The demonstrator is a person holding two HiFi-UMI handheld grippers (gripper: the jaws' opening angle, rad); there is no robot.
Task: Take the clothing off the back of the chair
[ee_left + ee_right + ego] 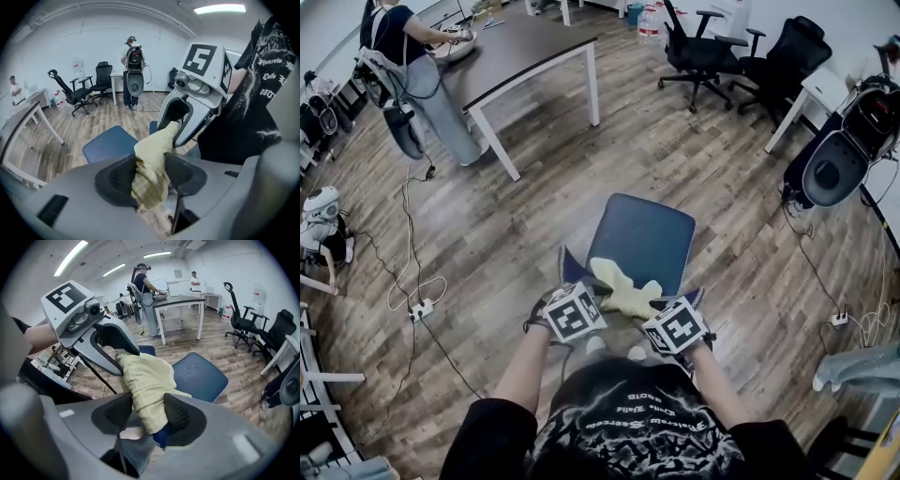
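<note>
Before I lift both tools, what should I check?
1. Left tool pads pressing the clothing: ok.
2. Right tool pads pressing the clothing: ok.
3. Right tool free of the chair back: cannot tell; something blue shows beside one pad.
4. Clothing off the chair back: not ok, it drapes over it.
5. Person standing apart from the chair: ok, beside the table.

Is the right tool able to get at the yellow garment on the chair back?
Likely yes: the right tool has the yellow garment pinched between its jaws, with nothing blocking it.
</note>
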